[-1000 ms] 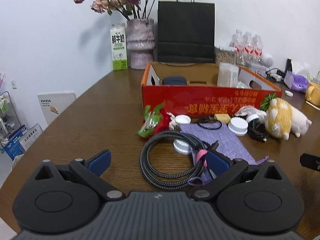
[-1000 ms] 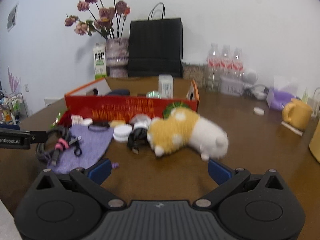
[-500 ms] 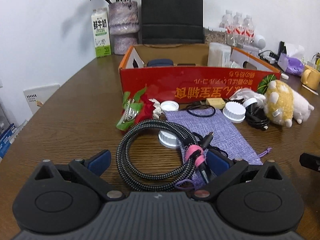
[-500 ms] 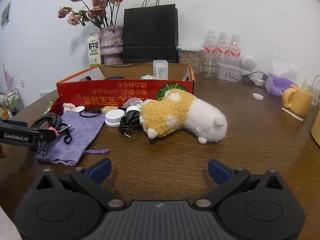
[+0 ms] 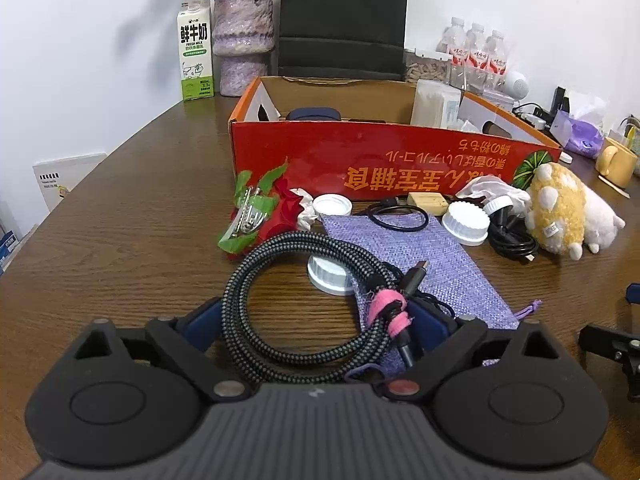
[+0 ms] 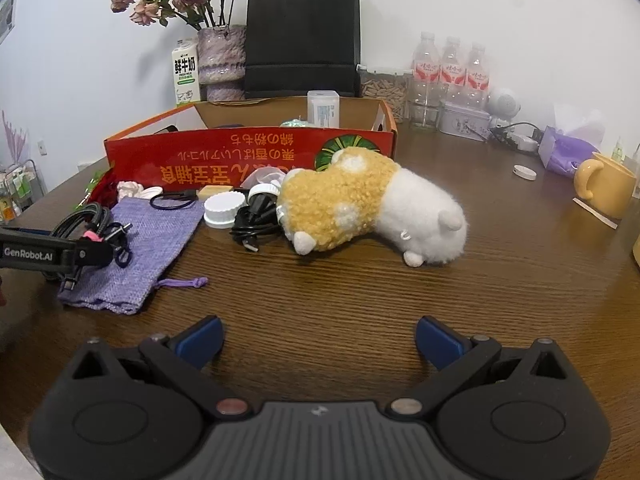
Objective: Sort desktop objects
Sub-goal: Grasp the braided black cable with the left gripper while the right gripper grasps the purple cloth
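A coiled braided cable (image 5: 280, 304) with a pink strap (image 5: 388, 312) lies partly on a purple pouch (image 5: 432, 264). My left gripper (image 5: 316, 328) is open, its fingers on either side of the coil's near part. The cable also shows in the right wrist view (image 6: 86, 220), beside the left gripper's arm (image 6: 40, 254). My right gripper (image 6: 318, 338) is open and empty above bare table, short of a yellow and white plush toy (image 6: 368, 204). A red cardboard box (image 5: 392, 156) stands behind the clutter.
White lids (image 5: 466, 224), a black cable (image 5: 512, 236), an artificial rose (image 5: 264, 212) and a small tan block (image 5: 428, 202) lie before the box. A milk carton (image 5: 195, 50), vase (image 5: 243, 40), black bag (image 5: 344, 20), water bottles (image 6: 450, 72) and a yellow mug (image 6: 606, 190) stand behind.
My left gripper has moved forward and down until its open fingers straddle the coiled cable. My right gripper has drawn back slightly and steadied; the plush stays put.
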